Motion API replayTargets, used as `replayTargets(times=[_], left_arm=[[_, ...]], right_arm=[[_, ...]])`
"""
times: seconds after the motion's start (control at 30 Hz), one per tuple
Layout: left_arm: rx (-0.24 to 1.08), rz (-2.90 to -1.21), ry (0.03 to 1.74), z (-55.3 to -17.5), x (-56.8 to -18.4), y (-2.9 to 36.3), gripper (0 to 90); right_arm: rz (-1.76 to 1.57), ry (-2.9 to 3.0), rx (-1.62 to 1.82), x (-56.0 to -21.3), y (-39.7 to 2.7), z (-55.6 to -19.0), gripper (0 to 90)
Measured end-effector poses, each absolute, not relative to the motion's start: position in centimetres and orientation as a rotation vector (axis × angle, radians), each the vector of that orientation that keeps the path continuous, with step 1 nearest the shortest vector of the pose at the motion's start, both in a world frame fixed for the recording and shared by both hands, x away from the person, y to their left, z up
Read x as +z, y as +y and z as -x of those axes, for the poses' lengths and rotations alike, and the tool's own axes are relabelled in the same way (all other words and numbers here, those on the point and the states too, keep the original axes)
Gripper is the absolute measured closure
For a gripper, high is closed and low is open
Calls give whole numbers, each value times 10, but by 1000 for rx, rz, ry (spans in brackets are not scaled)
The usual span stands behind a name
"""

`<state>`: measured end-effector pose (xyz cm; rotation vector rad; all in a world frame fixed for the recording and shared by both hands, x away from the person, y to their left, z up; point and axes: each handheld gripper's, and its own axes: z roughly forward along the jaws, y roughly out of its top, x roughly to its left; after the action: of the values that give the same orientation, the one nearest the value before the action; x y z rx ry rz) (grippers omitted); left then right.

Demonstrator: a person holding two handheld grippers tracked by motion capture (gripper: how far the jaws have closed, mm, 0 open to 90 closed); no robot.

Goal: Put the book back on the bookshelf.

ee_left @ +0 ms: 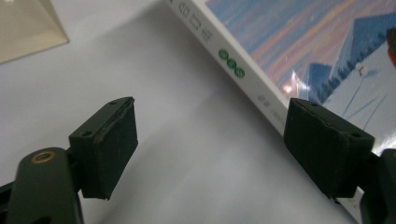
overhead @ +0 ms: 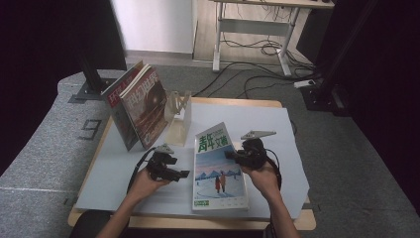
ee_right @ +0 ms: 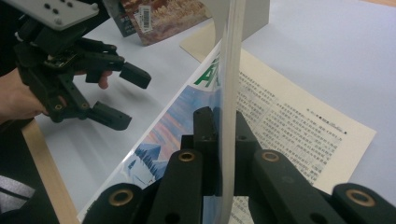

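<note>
**Cover lifted, spine side waiting**

Glossy paper gives this moment its logic: we pinch only the front cover of the magazine (overhead: pixel 219 171), the one with green characters and a snowy scene, and take that magazine as our landmark. It lies flat on the pale sheet covering the table (overhead: pixel 119 176), near the person's edge, with its spine to the left.

Our right gripper (ee_right: pixel 226 140) sits at the magazine's right edge, jaws pressed together on the cover, which stands up edge-on between them. Beneath it a page of printed text (ee_right: pixel 289 121) lies exposed. We judge that the grip is at the free edge because that is where a single leaf separates easily, and that the cover is being raised to open the magazine or to get a firmer hold for picking it up.

Our left gripper (overhead: pixel 171 171) hovers just left of the magazine's spine, jaws spread and pinching nothing; one pad (ee_left: pixel 329 144) lies near the white spine margin, the other over bare sheet. We judge it is placed there to steady or catch the spine side.

Behind the magazine, toward the far left, two more magazines (overhead: pixel 141 104) lean upright against a clear stand (overhead: pixel 179 116), probably where this one belongs.
</note>
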<state>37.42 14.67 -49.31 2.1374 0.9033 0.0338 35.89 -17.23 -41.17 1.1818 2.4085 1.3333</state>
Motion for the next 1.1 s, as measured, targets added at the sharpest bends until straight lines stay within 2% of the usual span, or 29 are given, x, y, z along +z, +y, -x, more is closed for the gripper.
replayTargets(times=[0.63, 0.93, 1.1], left_arm=[[-233, -2103, 842, -411, -501, 113, 196], [-269, -2119, 823, -414, -500, 104, 232], [-264, -2137, 853, -413, -499, 103, 293]], right_arm=[[-1125, 2417, 1352, -408, -174, -353, 846], [-1086, 2428, 1357, -408, -170, -350, 846], [-1054, 2447, 1353, -408, -166, -349, 846]])
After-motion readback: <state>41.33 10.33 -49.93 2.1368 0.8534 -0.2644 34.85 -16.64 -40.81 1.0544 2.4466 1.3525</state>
